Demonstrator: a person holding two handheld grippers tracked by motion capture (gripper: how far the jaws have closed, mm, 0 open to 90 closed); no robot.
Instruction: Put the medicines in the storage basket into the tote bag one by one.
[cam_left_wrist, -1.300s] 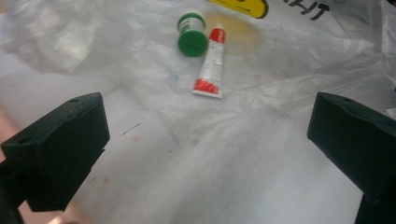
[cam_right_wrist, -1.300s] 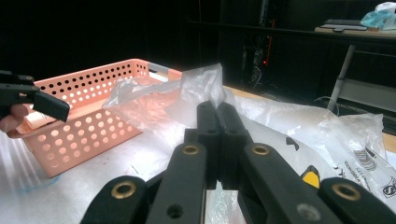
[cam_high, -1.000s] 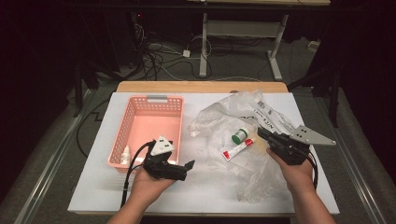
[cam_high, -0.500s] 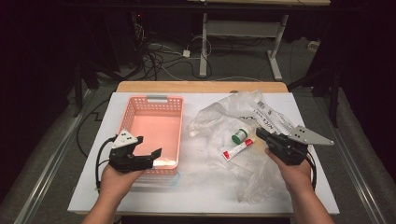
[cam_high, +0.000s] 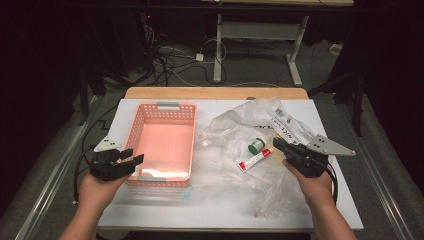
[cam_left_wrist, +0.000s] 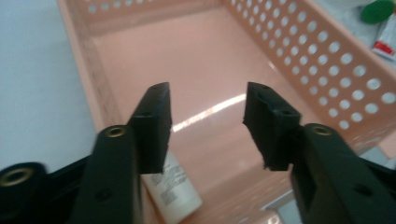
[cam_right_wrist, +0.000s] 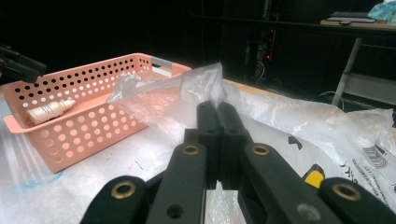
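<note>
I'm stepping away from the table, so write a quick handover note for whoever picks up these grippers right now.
Left hand-held gripper: open, holding nothing, over the near end of the pink basket.
Right hand-held gripper: shut on the clear plastic bag.
Done: small white bottle lies in the basket.
Left: the green-capped container and the red and white tube lie on the bag, outside the basket; they probably go in next.

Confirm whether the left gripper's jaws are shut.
No, the left gripper has its jaws apart, with the pink basket floor visible between them.
</note>
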